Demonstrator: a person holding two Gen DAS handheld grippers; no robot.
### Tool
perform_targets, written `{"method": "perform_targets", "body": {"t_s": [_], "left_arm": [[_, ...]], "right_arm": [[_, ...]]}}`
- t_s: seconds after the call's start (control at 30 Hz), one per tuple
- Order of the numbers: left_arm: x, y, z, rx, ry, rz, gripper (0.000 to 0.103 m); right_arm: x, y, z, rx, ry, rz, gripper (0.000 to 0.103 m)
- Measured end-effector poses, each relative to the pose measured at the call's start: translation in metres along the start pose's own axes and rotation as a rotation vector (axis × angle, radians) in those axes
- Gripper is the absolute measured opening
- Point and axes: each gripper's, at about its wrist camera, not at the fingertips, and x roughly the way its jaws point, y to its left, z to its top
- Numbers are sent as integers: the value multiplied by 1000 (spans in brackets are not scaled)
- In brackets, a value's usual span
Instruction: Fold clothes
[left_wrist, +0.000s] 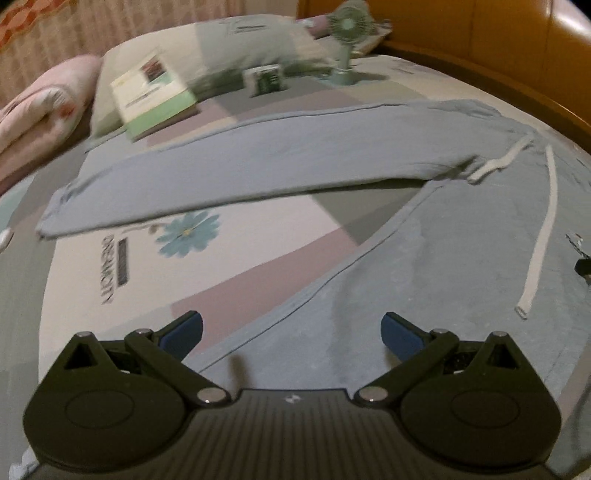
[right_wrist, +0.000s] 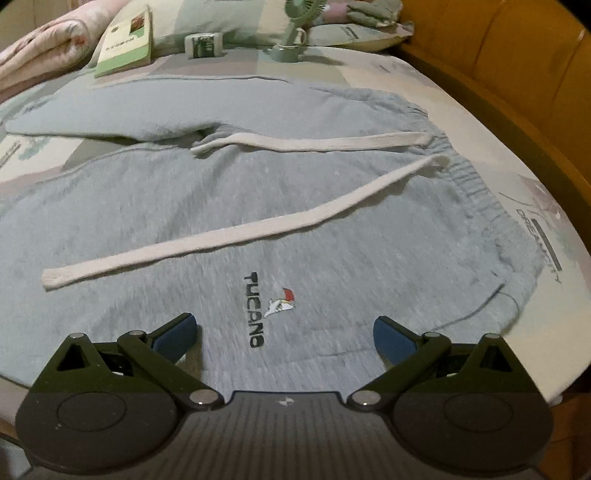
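Observation:
Light blue sweatpants (left_wrist: 424, 251) lie spread flat on the bed, legs splayed apart. One leg (left_wrist: 258, 162) runs across toward the far left; the other runs down under my left gripper (left_wrist: 291, 332), which is open above it. In the right wrist view the same sweatpants (right_wrist: 295, 221) show the elastic waistband (right_wrist: 476, 192) at right, two white drawstrings (right_wrist: 229, 236) laid across the front, and a black TUCANO logo (right_wrist: 255, 310). My right gripper (right_wrist: 284, 332) hovers open over the logo area. Nothing sits between either pair of blue pads.
A patchwork bedsheet (left_wrist: 229, 266) with a blue flower covers the bed. At the back lie a green-edged book (left_wrist: 155, 96), a small box (left_wrist: 266, 79), a small green fan (left_wrist: 347, 40), pillows (left_wrist: 251, 40) and a pink folded quilt (left_wrist: 40, 110). An orange-brown padded headboard (right_wrist: 517, 85) curves along the right.

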Motion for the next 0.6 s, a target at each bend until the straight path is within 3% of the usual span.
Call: {"method": "perform_targets", "body": {"t_s": [0.17,0.33,0.5,0.6], "left_arm": [[7,-17,11,20,0,-32,102],[8,-30,16,18,-5,-56,102],[8,-38,18,23,-7,-54,102],[10,-39,18,24,-1,-45,102]], "right_arm": [[-13,-5,25,0,-73,120,103],[2,10,83,-146,-109,208,103],[53,20,141,-215,-77,312,103],[83,18,153,-186,-25,337,103]]}}
